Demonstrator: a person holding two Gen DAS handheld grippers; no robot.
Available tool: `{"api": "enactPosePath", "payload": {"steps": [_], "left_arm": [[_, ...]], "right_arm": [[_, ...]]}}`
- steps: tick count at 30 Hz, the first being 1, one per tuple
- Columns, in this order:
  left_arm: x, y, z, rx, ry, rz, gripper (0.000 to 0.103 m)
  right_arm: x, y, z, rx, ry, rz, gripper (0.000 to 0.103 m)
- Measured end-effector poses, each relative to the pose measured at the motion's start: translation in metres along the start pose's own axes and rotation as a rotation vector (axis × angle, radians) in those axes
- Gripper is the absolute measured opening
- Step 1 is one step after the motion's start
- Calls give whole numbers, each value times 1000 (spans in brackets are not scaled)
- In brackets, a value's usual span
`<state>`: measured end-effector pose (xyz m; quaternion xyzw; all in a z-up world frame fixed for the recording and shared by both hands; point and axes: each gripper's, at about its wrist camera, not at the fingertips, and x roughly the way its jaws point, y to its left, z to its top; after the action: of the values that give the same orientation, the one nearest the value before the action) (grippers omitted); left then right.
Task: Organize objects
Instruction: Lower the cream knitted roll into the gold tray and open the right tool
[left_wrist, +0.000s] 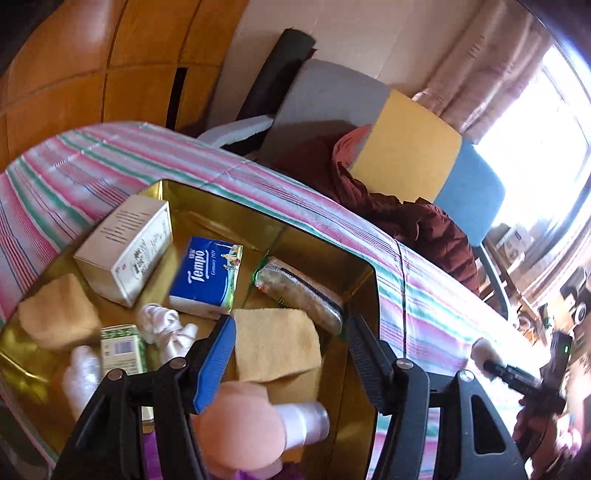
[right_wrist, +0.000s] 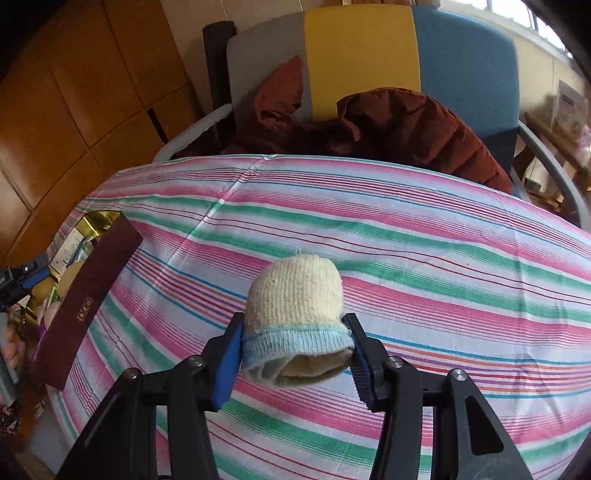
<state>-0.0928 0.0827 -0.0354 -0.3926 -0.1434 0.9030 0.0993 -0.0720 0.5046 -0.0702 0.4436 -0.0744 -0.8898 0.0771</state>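
1. Right tongs (right_wrist: 295, 354) clamp a rolled sock (right_wrist: 295, 317) by its cuff, above the worktop (right_wrist: 443, 258); left tongs (left_wrist: 291, 354) stand apart, empty, over the gold-lined box (left_wrist: 365, 280).
2. Sock: cream knit, pale blue band.
3. Striped cloth covers the worktop; an armchair (right_wrist: 461, 55) with a rust-red jacket (right_wrist: 406, 122) sits behind.
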Motion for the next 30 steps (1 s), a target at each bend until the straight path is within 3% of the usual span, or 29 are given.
{"api": "enactPosePath", "payload": {"steps": [7,13,20,25,30], "left_arm": [[-32,-5,-12,127,-33,3,63],[-44,6,-17,123,-2,-29,63],[-63,21,-24,138,-24,-8,63],[-74,32,-23,143,-17,-8,63],[-82,44,-19,124,-34,22,63]], "right_arm": [[-10,54,7,-55,12,85,52],[-12,137,13,-138,8,197,52],[-2,228,21,-221,6,269,52],[16,270,23,-225,34,201,52],[37,302,20,-313,58,32,55]]}}
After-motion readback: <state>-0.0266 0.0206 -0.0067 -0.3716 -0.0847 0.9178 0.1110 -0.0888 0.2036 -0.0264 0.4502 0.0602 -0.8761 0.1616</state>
